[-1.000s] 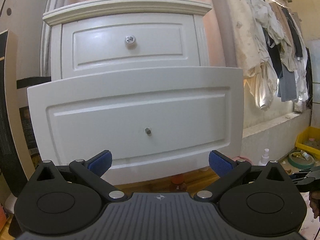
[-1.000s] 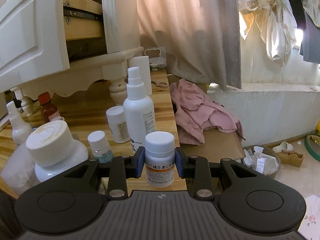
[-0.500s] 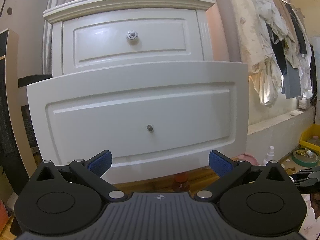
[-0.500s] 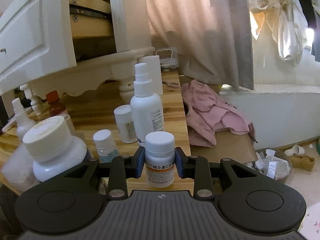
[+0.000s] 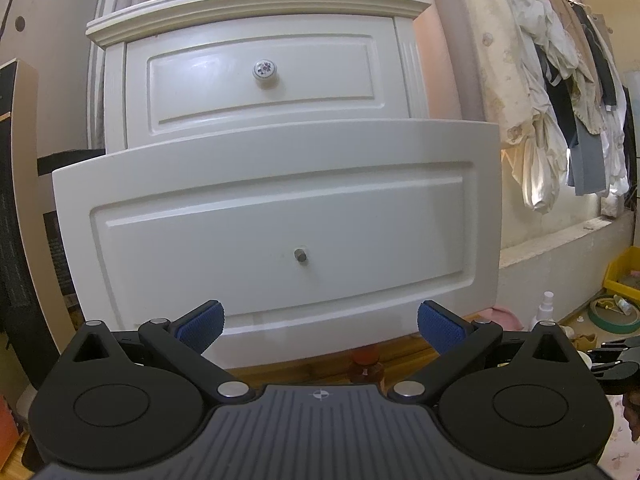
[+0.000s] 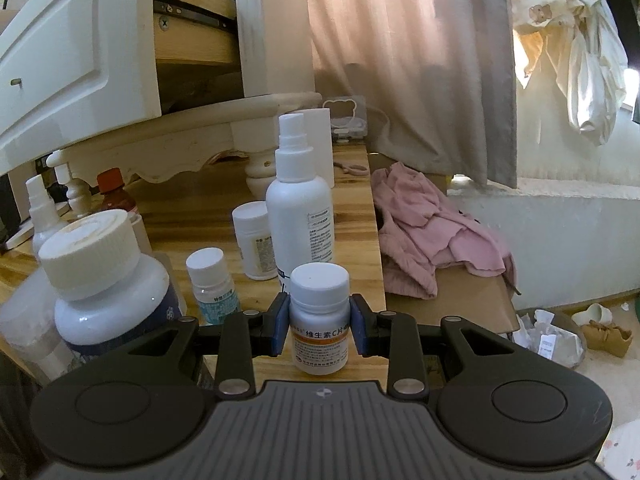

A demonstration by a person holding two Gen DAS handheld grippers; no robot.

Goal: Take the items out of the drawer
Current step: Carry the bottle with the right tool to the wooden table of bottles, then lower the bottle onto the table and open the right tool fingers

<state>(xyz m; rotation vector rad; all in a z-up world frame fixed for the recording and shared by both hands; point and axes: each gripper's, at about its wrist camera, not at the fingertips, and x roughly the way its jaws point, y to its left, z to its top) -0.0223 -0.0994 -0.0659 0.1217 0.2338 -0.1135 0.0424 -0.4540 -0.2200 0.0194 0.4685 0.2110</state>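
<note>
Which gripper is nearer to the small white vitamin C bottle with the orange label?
Right. The right gripper is shut on the small white vitamin C bottle; the left gripper, open, faces the pulled-out white drawer front.

A pink cloth (image 6: 432, 236) is lying crumpled at centre right of the right view, just beside the desk (image 6: 352, 216) edge. A curtain (image 6: 400, 60) is hanging above it. Clothes (image 5: 560, 92) are hanging at upper right of the left view, a yellow bin (image 5: 624, 276) sitting below.
</note>
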